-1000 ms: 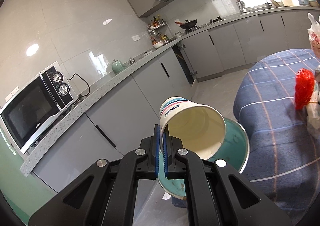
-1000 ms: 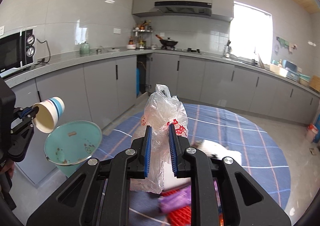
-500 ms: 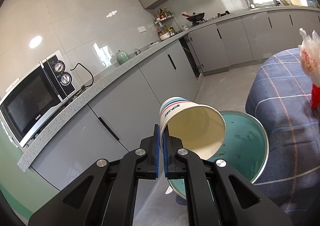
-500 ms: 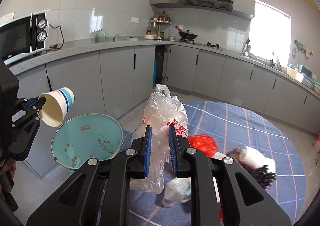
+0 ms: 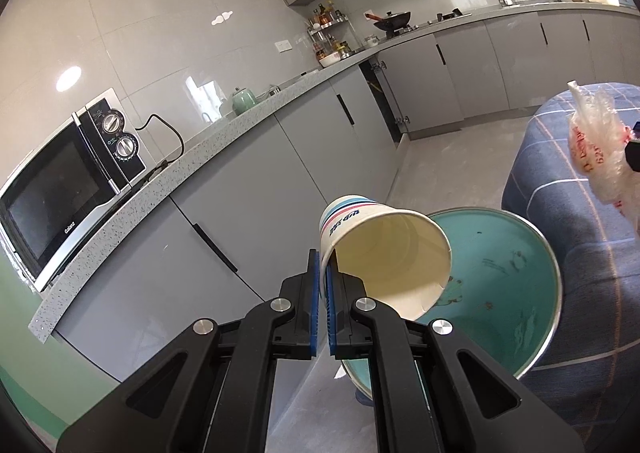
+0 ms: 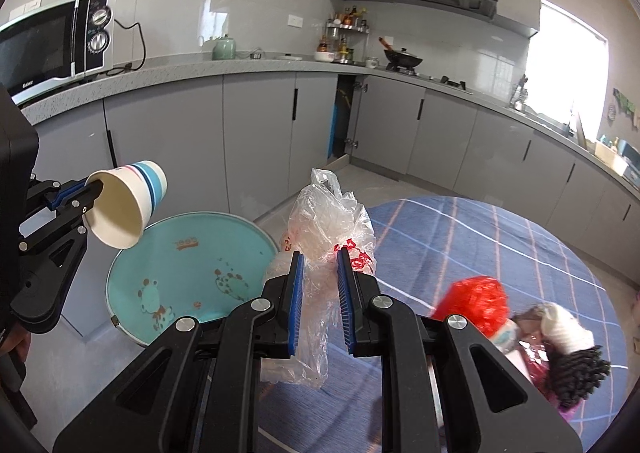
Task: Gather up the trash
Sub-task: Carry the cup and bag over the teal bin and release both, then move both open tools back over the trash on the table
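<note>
Left wrist view puts your paper cup (image 5: 384, 249) lying on its side in the air, its long axis roughly level: the striped base points away toward the grey cabinets (image 5: 280, 181) and the open mouth faces back toward you and a little down, over the near rim of the teal bin (image 5: 552, 281). Your left gripper (image 5: 323, 277) has its blue pads closed almost flat together, pinching only the cup's rim wall. From the right wrist view the same cup (image 6: 128, 205) hangs just above the bin's (image 6: 120, 273) left edge, mouth tilted down toward it.

Your right gripper (image 6: 320, 293) stands only narrowly apart, clamped on the clear plastic bag (image 6: 332, 229) with red print; the bag's crumpled neck sticks up between the pads and a loose tail hangs below them. It hovers between the bin and the round table with the blue checked cloth (image 6: 480, 237). On the cloth to your right lie a red crinkled wrapper (image 6: 476, 301) and a blurred heap of white and dark scraps (image 6: 568, 349); what they are is hard to say.

Compared with a second ago, the bin fills more of both views and sits closer under the cup, the bag has come nearer to the bin's rim, and both grips are unchanged. The microwave (image 5: 68, 181) stays on the counter (image 5: 192, 169) to your left.
</note>
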